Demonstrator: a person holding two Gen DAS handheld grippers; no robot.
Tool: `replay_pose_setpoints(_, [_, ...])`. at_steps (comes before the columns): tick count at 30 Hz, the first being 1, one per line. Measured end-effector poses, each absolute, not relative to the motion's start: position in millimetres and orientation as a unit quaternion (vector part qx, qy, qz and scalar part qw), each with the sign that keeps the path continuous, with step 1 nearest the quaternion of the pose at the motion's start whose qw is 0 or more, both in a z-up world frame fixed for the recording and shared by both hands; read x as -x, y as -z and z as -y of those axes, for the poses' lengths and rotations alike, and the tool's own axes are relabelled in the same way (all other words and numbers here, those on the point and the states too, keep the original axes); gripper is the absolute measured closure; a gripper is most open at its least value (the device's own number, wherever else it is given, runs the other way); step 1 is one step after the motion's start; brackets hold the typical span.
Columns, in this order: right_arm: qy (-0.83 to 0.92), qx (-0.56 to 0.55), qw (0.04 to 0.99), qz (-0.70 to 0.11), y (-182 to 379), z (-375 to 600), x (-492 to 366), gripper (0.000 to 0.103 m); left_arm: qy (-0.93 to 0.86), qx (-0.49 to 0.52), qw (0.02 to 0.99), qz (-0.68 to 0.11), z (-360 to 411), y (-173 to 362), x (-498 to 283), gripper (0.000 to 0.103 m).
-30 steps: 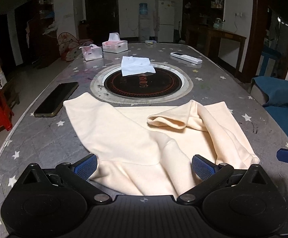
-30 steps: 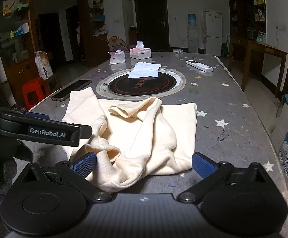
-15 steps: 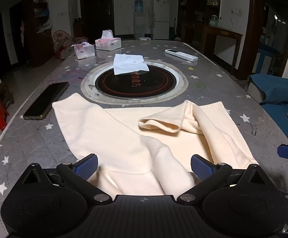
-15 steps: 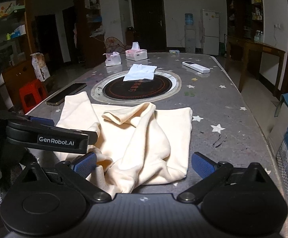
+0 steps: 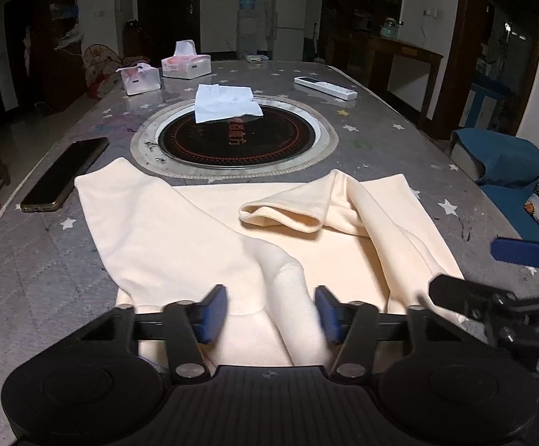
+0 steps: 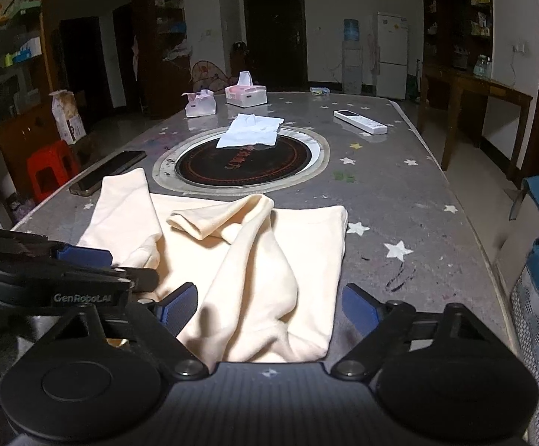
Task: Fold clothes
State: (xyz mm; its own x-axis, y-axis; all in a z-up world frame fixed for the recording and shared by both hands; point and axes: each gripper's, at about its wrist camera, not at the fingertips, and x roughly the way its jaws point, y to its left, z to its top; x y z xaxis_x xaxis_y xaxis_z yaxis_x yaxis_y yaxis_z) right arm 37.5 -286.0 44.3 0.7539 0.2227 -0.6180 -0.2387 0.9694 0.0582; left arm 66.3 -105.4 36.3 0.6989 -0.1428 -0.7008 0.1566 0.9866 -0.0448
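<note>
Table: long grey star-patterned tabletop [image 5: 46,267] with a round black inset hob plate [image 5: 232,141] at its middle; it bears everything below.
Garment: cream soft-knit top [image 5: 195,230] spread on the near half of the table, between the hob plate and the near edge, partly folded, with one sleeve doubled back across its middle.
Garment long axis: runs roughly across both views, left to right; the near hem edge lies right under both grippers, the far edge just short of the hob ring.
Sleeve direction: the folded-back sleeve cuff [image 5: 280,219] points toward the left of the left wrist view.
Key relation: a raised ridge of cloth at the near edge runs away from the left gripper [image 5: 271,314], straight between its blue pads.
Left jaws: closing, ridge of cloth between them; the right pad touches it, but whether they yet pinch it I cannot tell.
Right gripper [image 6: 269,308]: jaws wide but closing, straddling the bunched near right corner of the garment; pads apart from the cloth.
Nearer hand: judged the left, for the middle ridge; the right for the right corner.
Bystanders: dark slab phone [image 5: 65,174] just left of the garment, white tissue sheet [image 5: 228,102] on the hob plate.
</note>
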Motion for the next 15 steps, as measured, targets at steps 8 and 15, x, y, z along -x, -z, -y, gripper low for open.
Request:
replay_pose_setpoints(8, [-0.149,0.017,0.932,-0.329,-44.6,281.3,-54.3,0.033,0.096,-0.003,0.92,-0.38,102.7,-35.0,-63.1,0.087])
replay_pose_setpoints(15, [-0.177,0.022,0.922,-0.344,-40.3,274.9,-65.0,0.053,0.092,0.001,0.921,-0.379,102.0,-37.9,-66.0,0.077])
